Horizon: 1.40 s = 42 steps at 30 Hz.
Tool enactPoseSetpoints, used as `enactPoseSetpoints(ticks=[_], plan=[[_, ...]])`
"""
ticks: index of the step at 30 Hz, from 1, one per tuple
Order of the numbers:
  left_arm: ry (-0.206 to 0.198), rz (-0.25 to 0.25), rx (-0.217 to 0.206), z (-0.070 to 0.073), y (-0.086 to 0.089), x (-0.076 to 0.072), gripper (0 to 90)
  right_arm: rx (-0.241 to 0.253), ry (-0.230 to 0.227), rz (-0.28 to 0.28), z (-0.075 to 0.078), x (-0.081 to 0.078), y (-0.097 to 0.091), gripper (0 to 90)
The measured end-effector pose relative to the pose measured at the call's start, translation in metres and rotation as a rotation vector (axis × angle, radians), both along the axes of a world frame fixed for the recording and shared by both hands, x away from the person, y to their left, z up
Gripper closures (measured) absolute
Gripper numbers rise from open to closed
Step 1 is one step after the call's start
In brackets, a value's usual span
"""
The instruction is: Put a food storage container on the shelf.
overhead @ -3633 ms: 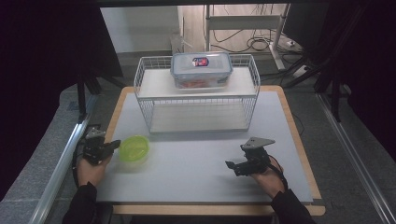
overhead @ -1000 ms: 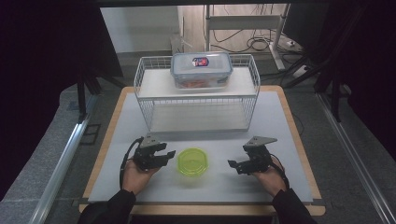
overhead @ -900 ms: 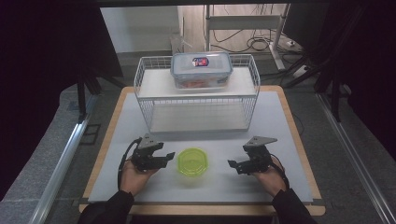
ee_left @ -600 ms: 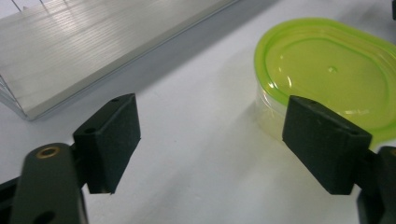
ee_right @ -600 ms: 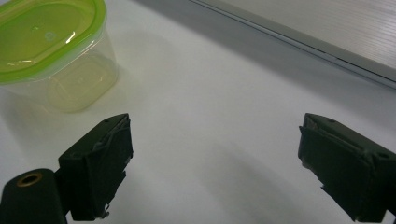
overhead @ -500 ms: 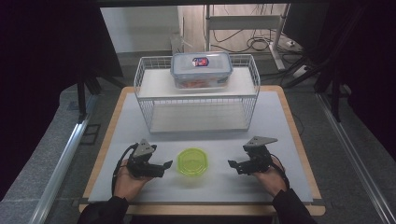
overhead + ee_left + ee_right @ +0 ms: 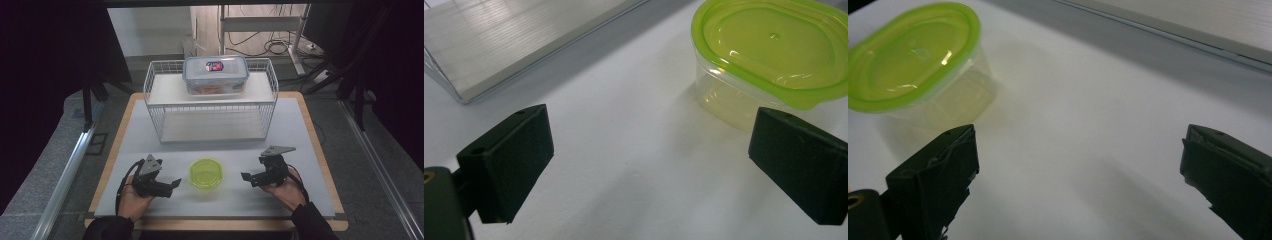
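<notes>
Your left gripper [image 7: 170, 184] had carried the green-lidded tub [image 7: 205, 173] from the mat's 9 o'clock edge to near 6 o'clock and let go, jaws apart. Your right gripper [image 7: 247, 176], also apart, waited at the tub's 3 o'clock; a handover grasp looked next.

Both forearms enter from the near edge of the table [image 7: 300, 125], each hand wrapped around a gripper close to that edge. The left gripper [image 7: 172, 183] lies in the left hand [image 7: 134, 197] at the table's front-left, its jaws spread wide with nothing between them (its own view shows bare surface in the gap), pointing toward the table's middle. The right gripper [image 7: 246, 176], cradled in the right hand [image 7: 286, 190] at the front-right, mirrors it, jaws equally wide apart and empty, aimed inward.
</notes>
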<state>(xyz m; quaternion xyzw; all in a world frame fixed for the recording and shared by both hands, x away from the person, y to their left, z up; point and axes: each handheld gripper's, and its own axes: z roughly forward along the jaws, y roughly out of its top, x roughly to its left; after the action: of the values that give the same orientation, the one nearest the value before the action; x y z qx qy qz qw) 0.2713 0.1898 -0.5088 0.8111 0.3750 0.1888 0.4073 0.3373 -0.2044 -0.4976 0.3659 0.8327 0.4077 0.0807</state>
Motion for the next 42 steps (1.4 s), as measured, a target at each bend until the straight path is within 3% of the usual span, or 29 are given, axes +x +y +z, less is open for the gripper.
enactPoseSetpoints(ticks=[3, 7, 15, 20, 33, 42], plan=[[-0.004, 0.005, 0.004, 0.000, 0.000, -0.001, 4.0, 0.012, 0.034, 0.010, 0.003, -0.001, 0.004, 5.5], [-0.004, 0.012, 0.011, -0.001, 0.001, -0.003, 4.2, 0.064, 0.088, 0.022, 0.007, -0.001, 0.009, 15.3], [0.000, 0.026, 0.004, -0.002, 0.006, -0.007, 4.7, 0.218, 0.203, 0.050, 0.008, 0.007, 0.021, 32.2], [0.000, 0.025, 0.003, -0.002, 0.006, -0.008, 4.9, 0.272, 0.305, 0.064, 0.004, 0.013, 0.035, 40.2], [0.002, 0.014, 0.002, -0.002, 0.005, -0.008, 5.2, 0.275, 0.424, 0.080, -0.008, 0.024, 0.063, 61.3], [0.003, 0.012, 0.010, -0.003, 0.005, -0.008, 5.3, 0.348, 0.541, 0.078, -0.013, 0.034, 0.064, 77.9]])
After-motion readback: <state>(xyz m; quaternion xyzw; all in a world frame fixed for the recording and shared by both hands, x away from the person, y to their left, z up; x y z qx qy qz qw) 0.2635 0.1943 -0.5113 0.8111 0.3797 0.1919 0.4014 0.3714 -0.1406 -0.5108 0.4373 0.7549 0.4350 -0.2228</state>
